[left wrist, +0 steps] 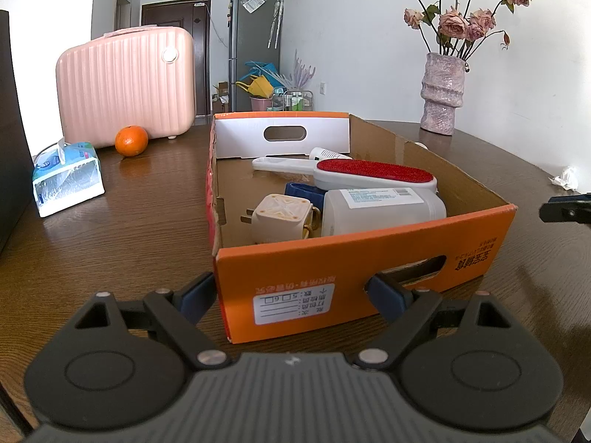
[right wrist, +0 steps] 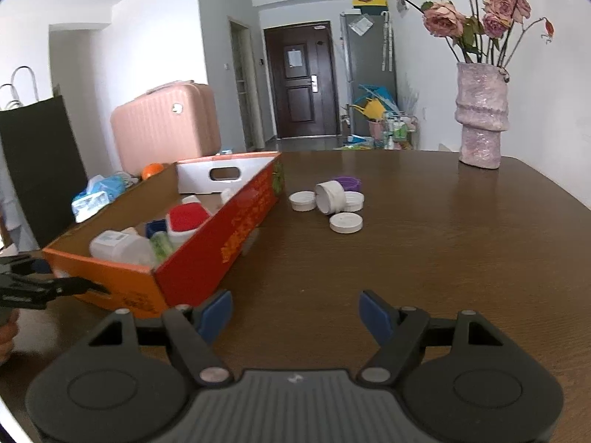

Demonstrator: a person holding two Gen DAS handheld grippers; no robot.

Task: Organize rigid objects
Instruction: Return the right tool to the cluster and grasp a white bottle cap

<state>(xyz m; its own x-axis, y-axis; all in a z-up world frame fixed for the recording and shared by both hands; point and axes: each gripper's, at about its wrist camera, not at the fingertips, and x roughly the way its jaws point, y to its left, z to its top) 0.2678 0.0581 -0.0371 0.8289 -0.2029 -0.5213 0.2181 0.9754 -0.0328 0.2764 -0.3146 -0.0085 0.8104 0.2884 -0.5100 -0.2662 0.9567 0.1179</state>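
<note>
An orange cardboard box [left wrist: 332, 258] sits on the brown table. It holds a red lint brush [left wrist: 373, 175], a white bottle [left wrist: 384, 212], a cream plug adapter [left wrist: 282, 217], a blue item and a white tube. My left gripper [left wrist: 295, 295] is open and empty, just in front of the box's near wall. In the right wrist view the box [right wrist: 207, 258] is at the left. A white jar [right wrist: 332, 196] lies on its side among white lids [right wrist: 346, 222] and a purple item [right wrist: 349, 182] on the table. My right gripper [right wrist: 295, 313] is open and empty, well short of them.
A pink vase with dried roses [right wrist: 482, 118] stands at the table's far right. A pink case [left wrist: 125, 85], an orange [left wrist: 131, 141] and a tissue pack [left wrist: 66, 181] are left of the box. A crumpled paper [left wrist: 565, 179] lies at the right.
</note>
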